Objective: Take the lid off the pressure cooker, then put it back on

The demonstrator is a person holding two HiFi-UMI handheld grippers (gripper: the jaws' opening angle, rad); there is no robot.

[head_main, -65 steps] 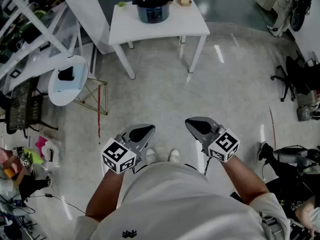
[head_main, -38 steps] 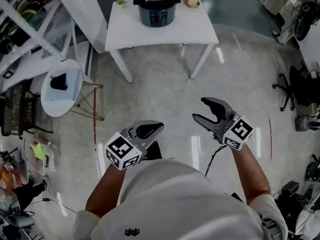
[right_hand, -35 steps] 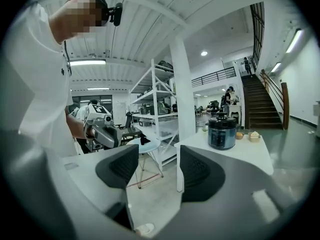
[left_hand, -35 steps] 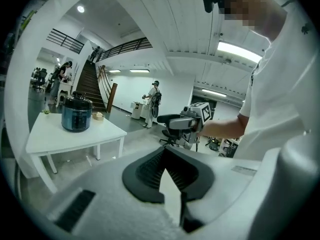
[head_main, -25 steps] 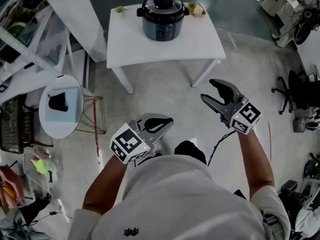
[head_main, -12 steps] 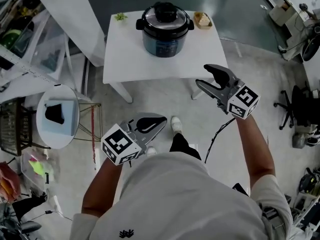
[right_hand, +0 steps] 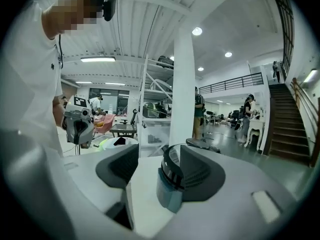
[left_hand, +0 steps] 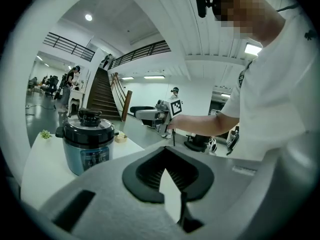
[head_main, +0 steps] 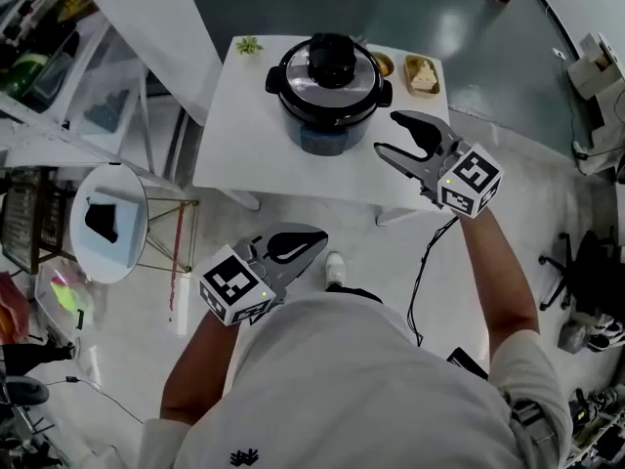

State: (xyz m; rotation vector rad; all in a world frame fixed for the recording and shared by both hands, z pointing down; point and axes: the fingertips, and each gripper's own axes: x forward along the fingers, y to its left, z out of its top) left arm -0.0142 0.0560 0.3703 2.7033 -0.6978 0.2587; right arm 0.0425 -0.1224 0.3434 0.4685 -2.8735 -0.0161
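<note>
Hovering beside the pressure cooker (head_main: pixel 330 91), opened right gripper (head_main: pixel 388 133) wider, touching nothing; held left gripper (head_main: pixel 320 234) pressed together, empty.

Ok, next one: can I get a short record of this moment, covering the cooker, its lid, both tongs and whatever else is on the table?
table: white table, person standing near its front edge
pressure cooker: on the table, toward the back
lid: on the cooker, untouched
right tongs: over the table beside the cooker, not touching it; open, just opened a little further, empty
left tongs: over the floor, short of the table; shut, empty
also on table: green plant back left, small dish back right
</note>
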